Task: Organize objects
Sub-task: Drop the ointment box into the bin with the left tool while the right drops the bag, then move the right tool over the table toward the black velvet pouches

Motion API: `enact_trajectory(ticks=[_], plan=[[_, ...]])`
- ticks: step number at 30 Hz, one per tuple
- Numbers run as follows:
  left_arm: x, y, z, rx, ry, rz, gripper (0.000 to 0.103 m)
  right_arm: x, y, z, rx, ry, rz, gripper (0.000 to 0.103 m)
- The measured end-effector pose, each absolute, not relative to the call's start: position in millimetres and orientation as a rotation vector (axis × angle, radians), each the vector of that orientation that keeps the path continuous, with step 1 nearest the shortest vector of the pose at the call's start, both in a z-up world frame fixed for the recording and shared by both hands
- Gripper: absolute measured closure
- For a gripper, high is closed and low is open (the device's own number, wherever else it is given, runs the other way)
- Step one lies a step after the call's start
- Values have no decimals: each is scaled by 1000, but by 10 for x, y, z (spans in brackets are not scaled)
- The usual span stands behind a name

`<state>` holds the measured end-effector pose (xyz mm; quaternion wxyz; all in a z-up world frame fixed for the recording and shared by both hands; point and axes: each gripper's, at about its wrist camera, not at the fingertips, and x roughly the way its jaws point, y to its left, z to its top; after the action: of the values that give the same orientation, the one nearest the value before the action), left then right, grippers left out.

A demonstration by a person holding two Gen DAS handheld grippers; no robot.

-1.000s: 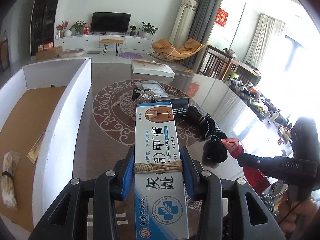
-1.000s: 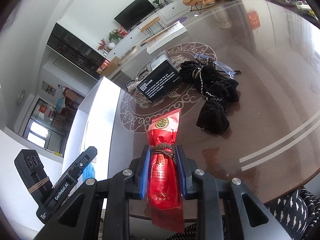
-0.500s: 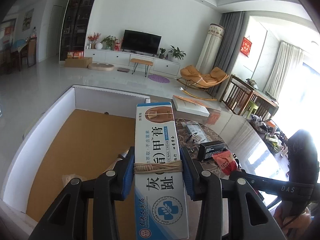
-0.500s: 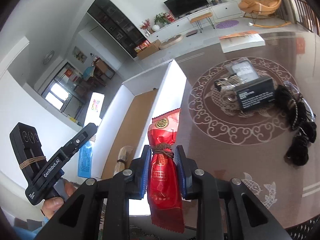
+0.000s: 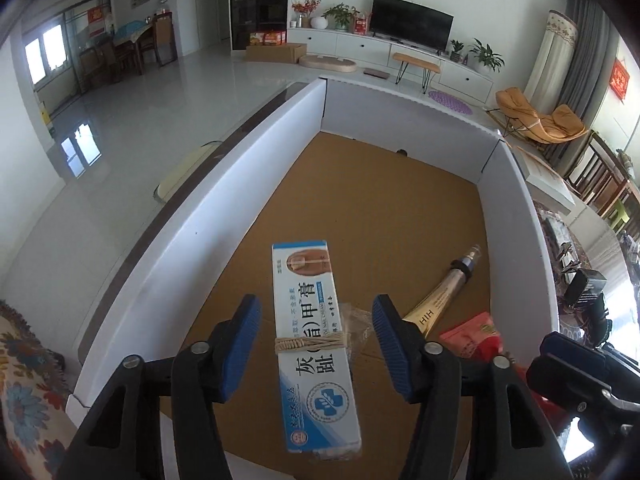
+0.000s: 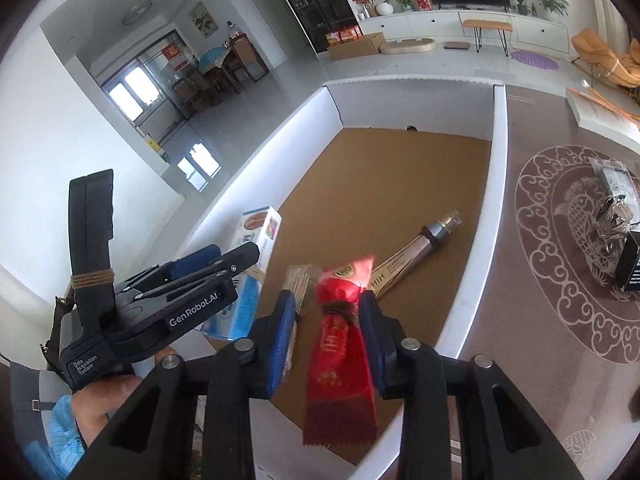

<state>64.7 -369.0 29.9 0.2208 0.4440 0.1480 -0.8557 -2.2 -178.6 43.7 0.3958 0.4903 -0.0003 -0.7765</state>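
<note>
From the left wrist, the left gripper (image 5: 316, 344) is opening over the white-walled box (image 5: 192, 240), its blue pads clear of the cream carton (image 5: 316, 344), which is loose between them above the cardboard floor. It may tumble onto the gold tube (image 5: 436, 304) already lying there. From the right wrist, the right gripper (image 6: 326, 336) is opening too; the red packet (image 6: 340, 344) hangs between the parting pads, touching the right one. It could snag there, or land on the bundle of sticks (image 6: 298, 284).
</note>
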Motion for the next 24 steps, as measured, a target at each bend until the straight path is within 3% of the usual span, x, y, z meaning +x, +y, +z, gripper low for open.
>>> enact_trajectory(ticks=[2,6,12,24], plan=[[700,-3707,281,1194,409,-2355,17,-26,-1731,385,1241,-18,-1981,42],[712,-3634,319,1144,419,-2367,17,-71,-1397,436,1168,-33,-2108,24],[620,-3102,518,1091,450,-2493,17,-275,-572,469,1118,-66,-2353,16],[358,-1039,635,1271,191,-2935,17,-293,1036,-293,1370,-99,-2629,14]])
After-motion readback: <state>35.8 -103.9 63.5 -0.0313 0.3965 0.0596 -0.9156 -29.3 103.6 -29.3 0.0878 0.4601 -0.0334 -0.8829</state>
